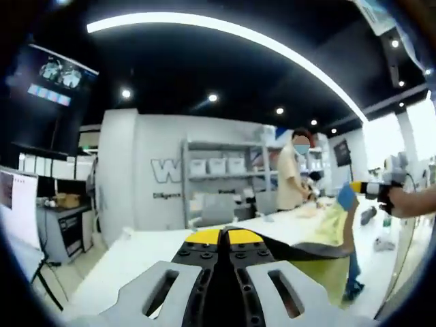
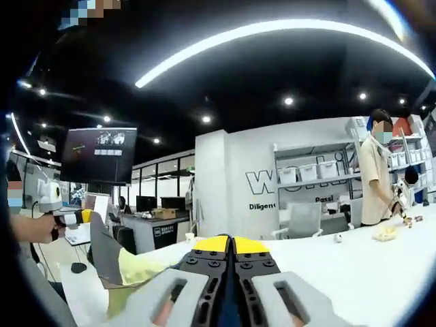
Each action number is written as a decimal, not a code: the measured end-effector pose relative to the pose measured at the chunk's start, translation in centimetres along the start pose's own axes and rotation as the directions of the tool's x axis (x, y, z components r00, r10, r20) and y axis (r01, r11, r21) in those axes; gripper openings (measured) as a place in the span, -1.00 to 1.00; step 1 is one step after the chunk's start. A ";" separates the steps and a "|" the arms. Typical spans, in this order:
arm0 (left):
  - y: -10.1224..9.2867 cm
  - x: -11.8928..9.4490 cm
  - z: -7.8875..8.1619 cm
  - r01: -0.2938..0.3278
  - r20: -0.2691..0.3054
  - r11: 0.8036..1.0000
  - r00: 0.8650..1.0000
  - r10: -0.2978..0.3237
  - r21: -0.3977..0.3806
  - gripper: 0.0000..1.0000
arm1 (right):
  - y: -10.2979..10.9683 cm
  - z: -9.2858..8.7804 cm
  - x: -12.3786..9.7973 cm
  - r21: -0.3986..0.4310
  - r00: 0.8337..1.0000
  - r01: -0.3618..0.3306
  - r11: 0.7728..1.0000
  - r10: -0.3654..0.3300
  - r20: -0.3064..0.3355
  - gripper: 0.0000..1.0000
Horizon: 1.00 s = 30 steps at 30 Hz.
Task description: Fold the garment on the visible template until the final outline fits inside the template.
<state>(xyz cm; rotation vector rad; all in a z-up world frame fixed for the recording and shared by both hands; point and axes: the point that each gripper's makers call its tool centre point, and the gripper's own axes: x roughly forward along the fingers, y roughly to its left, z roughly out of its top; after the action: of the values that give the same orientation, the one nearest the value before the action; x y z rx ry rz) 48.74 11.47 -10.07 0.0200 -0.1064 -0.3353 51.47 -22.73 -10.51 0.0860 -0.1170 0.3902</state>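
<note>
Left gripper [image 1: 226,240] and right gripper [image 2: 232,246] both clamped on the limp yellow-and-dark fabric garment [image 1: 327,235], lifted taut; lower evenly, keeping edges aligned.

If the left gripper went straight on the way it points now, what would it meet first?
Nothing right away: past the left gripper, shut on the garment, lies bare white table, then probably the office chair and shelves; depth unclear.
</note>
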 end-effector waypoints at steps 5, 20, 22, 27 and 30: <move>0.1 2.1 -3.8 0.011 -0.071 1.000 0.997 -0.012 -0.010 -1.00 | -2.1 -4.5 1.5 0.001 0.995 0.036 0.999 -0.036 -0.092 -1.00; 2.3 9.9 -12.1 0.029 -0.222 0.998 0.974 -0.040 -0.051 -1.00 | -7.9 -13.4 7.2 0.006 0.951 0.111 0.994 -0.104 -0.290 -1.00; 2.8 10.6 -12.8 0.023 -0.236 0.998 0.971 -0.035 -0.054 -1.00 | -8.6 -14.4 8.4 0.008 0.945 0.110 0.994 -0.102 -0.311 -1.00; 4.4 12.7 -15.2 -0.013 -0.292 0.998 0.956 -0.004 -0.054 -1.00 | -9.6 -16.5 10.6 0.012 0.928 0.113 0.994 -0.101 -0.359 -1.00; 5.2 13.7 -16.7 -0.029 -0.323 0.999 0.946 0.013 -0.043 -1.00 | -10.0 -17.8 11.3 0.016 0.916 0.135 0.991 -0.119 -0.383 -1.00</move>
<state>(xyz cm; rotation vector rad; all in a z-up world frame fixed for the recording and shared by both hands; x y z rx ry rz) 65.14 11.93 -25.14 0.0270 0.2266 -0.3091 67.38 -25.81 -27.23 0.0570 0.2823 0.2729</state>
